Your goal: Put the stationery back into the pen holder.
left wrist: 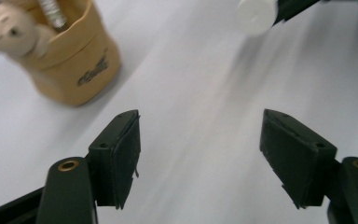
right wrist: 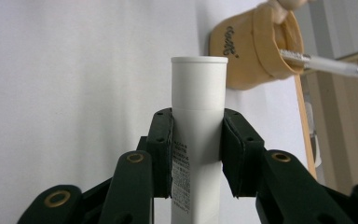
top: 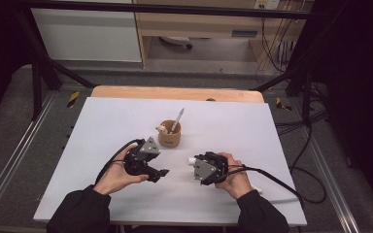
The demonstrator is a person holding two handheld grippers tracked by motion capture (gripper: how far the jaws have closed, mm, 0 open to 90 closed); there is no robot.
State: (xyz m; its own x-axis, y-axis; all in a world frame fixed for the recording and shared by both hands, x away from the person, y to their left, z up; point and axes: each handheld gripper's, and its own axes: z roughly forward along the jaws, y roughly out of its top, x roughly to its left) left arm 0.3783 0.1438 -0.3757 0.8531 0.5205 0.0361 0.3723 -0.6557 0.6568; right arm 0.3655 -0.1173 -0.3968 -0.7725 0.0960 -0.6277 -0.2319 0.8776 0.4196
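Light, smooth, slightly squashy white tube [right wrist: 199, 135] pinched just below its cap by right gripper [right wrist: 198, 149], left gripper [left wrist: 200, 140] spread empty; best gripped mid-body.

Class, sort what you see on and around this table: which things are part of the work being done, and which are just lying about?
In the job:
- white tube, clamped in the right gripper
- left gripper, jaws open, nothing between them
- tan cup, nearest to both grippers, with a pen standing in it

Lying about:
- black cables on the floor at the right
- wooden cabinet behind the table
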